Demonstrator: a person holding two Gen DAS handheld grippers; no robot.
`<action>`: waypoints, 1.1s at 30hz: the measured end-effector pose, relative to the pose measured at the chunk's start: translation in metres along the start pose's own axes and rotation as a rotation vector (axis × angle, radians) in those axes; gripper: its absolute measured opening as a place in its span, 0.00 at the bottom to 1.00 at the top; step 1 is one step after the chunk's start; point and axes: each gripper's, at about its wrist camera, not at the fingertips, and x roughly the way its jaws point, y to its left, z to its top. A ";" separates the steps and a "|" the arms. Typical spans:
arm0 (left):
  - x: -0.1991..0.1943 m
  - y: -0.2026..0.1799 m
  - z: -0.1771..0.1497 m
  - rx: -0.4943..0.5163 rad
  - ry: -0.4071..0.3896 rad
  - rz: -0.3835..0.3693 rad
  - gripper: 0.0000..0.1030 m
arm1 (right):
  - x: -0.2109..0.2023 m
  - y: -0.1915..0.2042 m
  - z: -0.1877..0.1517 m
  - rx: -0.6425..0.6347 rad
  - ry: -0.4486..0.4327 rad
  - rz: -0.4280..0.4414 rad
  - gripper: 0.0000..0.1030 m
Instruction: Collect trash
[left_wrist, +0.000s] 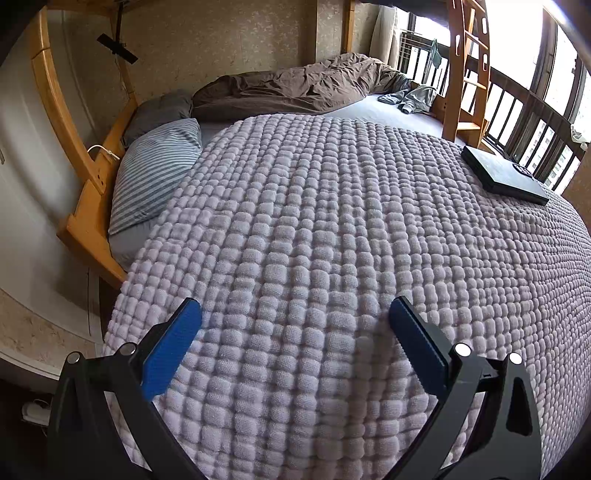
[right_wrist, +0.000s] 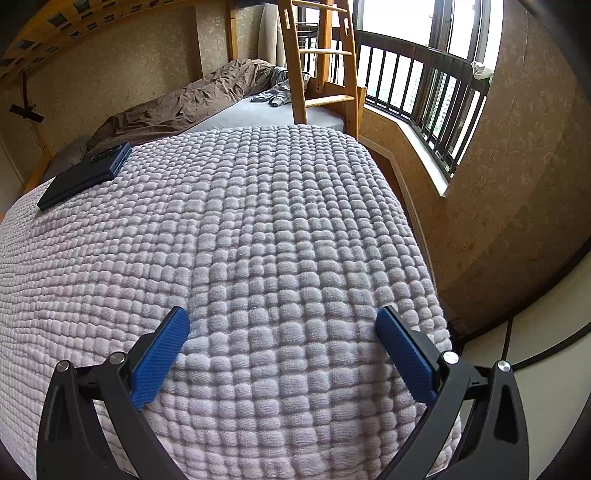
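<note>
Above the near end of the bed, the left hand-held gripper (left_wrist: 295, 314) and the right hand-held gripper (right_wrist: 282, 323) both hover with jaws wide apart, holding nothing. Beneath them spreads a knobbly blanket (left_wrist: 332, 240). A dark flat box (left_wrist: 504, 173) lies near the bed's window-side edge; pillows (left_wrist: 155, 173), a brown duvet (left_wrist: 295, 86) and grey clothing (left_wrist: 410, 98) sit toward the far end. No trash shows in either view. The sensible step is probably to sweep both cameras over the floor and bed edges before reaching. The floor beside the bed is mostly cut off.
</note>
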 end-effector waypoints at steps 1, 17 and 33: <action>0.000 0.000 0.001 0.000 0.000 0.000 0.99 | 0.000 0.000 0.000 0.000 0.000 0.000 0.97; 0.000 0.000 0.000 -0.001 0.000 0.000 0.99 | -0.001 0.001 -0.001 -0.002 0.001 0.000 0.97; 0.001 0.000 0.001 -0.001 0.000 -0.002 0.99 | -0.001 0.000 -0.001 -0.002 0.001 0.000 0.97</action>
